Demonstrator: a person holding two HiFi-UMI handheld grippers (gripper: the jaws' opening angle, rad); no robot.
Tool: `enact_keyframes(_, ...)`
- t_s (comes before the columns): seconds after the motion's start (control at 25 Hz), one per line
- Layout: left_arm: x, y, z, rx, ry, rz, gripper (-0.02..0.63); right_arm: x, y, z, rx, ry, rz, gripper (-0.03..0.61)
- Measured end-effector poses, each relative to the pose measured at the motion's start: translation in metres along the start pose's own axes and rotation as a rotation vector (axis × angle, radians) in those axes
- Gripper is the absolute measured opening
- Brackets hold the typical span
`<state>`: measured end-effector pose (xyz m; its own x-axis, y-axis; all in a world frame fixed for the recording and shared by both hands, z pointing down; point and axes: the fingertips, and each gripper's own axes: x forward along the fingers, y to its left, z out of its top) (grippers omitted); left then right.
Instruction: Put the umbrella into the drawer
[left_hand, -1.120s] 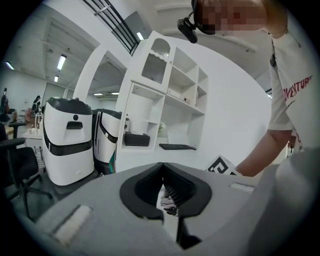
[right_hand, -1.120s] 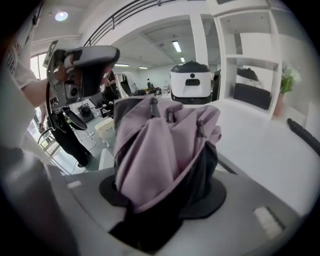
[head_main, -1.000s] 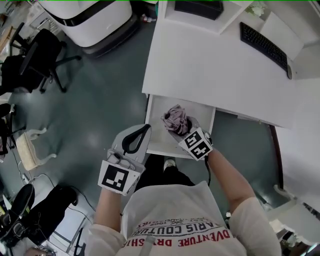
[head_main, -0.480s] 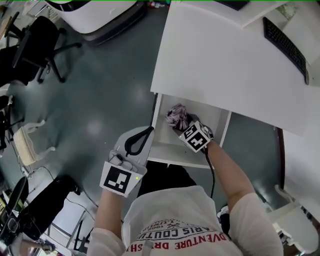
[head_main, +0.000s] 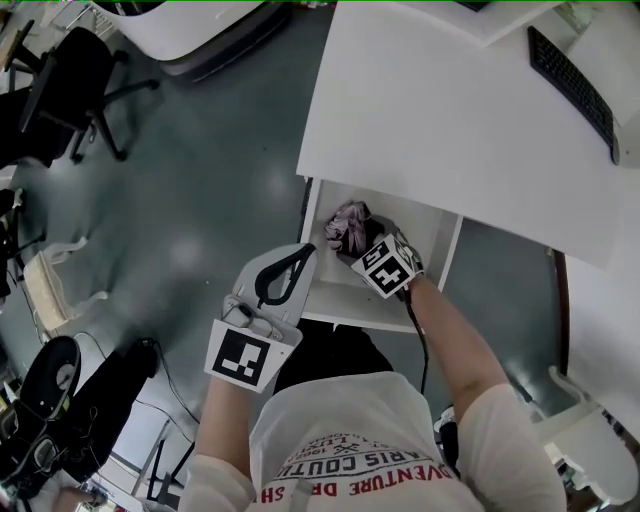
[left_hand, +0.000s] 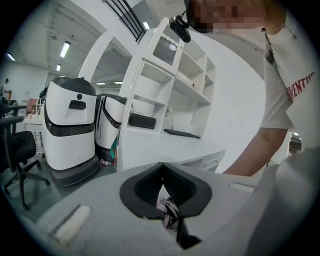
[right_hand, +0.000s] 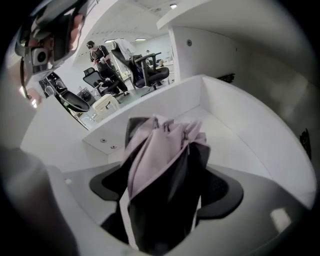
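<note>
A folded pink and black umbrella lies in the open white drawer under the desk. My right gripper points steeply down into the drawer. Its jaws are opening, and the umbrella stands between the black pads with slack on the left side. My left gripper hangs shut and empty by the drawer's front left corner. Past its closed fingertips a bit of the umbrella shows.
The white desk overhangs the drawer's back and carries a black keyboard at the far right. On the grey floor to the left are a black office chair, a white machine and dark bags.
My right gripper has sunk with the umbrella down into the drawer. My left gripper has come lower, close to the drawer's front left corner.
</note>
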<state>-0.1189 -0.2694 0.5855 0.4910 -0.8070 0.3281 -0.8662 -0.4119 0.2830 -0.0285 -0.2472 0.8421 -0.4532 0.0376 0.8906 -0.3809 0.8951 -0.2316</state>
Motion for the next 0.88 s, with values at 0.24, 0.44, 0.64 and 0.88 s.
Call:
enact_keyframes(0.24, -0.011, -0.015, 0.032, 0.019, -0.025, -0.008, 0.005, -0.072, 0.009, 0.040, -0.025, -0.126, -0.044, 0.387)
enact_keyframes(0.44, -0.020, -0.034, 0.068, 0.066, -0.051, -0.010, 0.005, -0.157, 0.006, 0.078, -0.011, -0.305, -0.137, 0.186)
enact_keyframes(0.64, -0.027, -0.050, 0.109, 0.120, -0.095, -0.025, 0.005, -0.236, 0.003, 0.109, 0.015, -0.469, -0.237, 0.057)
enact_keyframes(0.88, -0.030, -0.075, 0.158, 0.169, -0.123, -0.034, 0.005, -0.333, 0.008, 0.135, 0.035, -0.651, -0.320, 0.000)
